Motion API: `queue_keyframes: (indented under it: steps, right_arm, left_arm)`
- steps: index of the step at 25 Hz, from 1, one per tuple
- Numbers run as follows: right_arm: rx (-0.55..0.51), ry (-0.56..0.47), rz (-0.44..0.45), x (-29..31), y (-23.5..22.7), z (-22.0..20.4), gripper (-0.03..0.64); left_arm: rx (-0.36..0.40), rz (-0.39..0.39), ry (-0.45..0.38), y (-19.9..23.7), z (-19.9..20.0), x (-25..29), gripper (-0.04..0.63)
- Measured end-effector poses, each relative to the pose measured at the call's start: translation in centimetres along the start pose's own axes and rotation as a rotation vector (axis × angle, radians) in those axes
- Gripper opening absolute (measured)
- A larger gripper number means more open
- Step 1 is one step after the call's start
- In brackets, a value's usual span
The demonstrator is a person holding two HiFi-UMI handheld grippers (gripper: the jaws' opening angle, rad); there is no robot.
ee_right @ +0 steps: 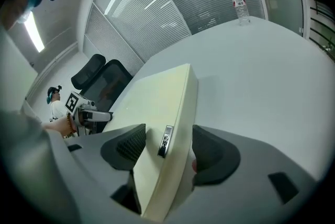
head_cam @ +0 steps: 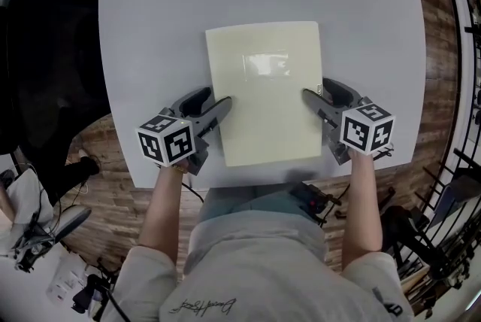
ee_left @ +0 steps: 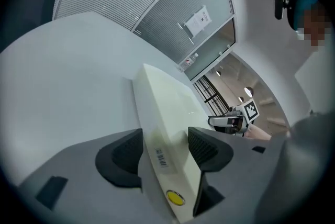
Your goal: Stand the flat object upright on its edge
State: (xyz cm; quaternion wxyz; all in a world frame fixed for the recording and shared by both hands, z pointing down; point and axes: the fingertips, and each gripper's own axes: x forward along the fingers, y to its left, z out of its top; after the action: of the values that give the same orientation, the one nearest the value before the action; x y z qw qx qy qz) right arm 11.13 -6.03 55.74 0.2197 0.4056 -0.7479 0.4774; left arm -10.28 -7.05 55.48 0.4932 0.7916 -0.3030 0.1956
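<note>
While looking steeply down in the head view: finding the pale flat object [head_cam: 263,91] lying flat on the white bench [head_cam: 150,4], close to the near rim, with the left claw [head_cam: 220,108] nosing in at its left side edge and the right claw [head_cam: 311,99] at its right side edge, directly opposite. Judging the step in hand as taking hold for the tilt, with the standing-up not yet begun. Doing it well probably meaning closing both claws evenly on the two edges. Then swinging the slab up about one edge kept down on the bench. Letting go only once balancing squarely, a thin edge giving little footing.

Turning to the left gripper view: showing the left claw gaping wide, straddling the labelled edge of the flat object, one pad on either side, neither appearing to be pressing.

Turning to the right gripper view: showing the right claw likewise spread wide, taking in the opposite edge with its small metal badge [ee_right: 165,140], pads flanking it without clamping. Standing far off on the bench, a clear bottle [ee_right: 239,4], well apart from the work.
</note>
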Motion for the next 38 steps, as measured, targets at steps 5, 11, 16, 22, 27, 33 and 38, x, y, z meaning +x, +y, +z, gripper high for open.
queue_keyframes:
  steps: [5, 11, 16, 22, 27, 33, 38]
  right_arm:
    - [-0.021, 0.063, 0.018, 0.5, 0.1, 0.0, 0.277]
    - [-0.025, 0.102, 0.038, 0.8, 0.2, -0.1, 0.276]
    - [-0.022, 0.102, 0.038, 0.6, 0.3, 0.0, 0.268]
    - [-0.019, 0.109, 0.029, 0.7, 0.3, 0.2, 0.258]
    - [-0.019, 0.119, 0.015, 0.7, 0.5, 0.4, 0.253]
    - [-0.061, 0.108, 0.008, 0.2, 1.4, 0.9, 0.250]
    - [-0.085, 0.094, 0.005, -0.1, 1.9, 1.6, 0.247]
  left_arm:
    - [0.004, -0.009, 0.044, 0.1, -0.1, 0.5, 0.285]
    - [-0.010, -0.041, 0.072, -0.2, -0.3, 0.9, 0.267]
    - [-0.010, -0.034, 0.065, -0.4, -0.3, 0.8, 0.261]
    - [-0.045, -0.036, 0.046, -0.5, 0.0, 0.7, 0.247]
    - [-0.051, -0.037, 0.047, -0.6, 0.3, 0.6, 0.239]
    - [-0.055, -0.036, 0.034, -0.9, 0.3, -0.2, 0.235]
    - [-0.051, -0.037, 0.006, -1.1, 0.9, -0.7, 0.233]
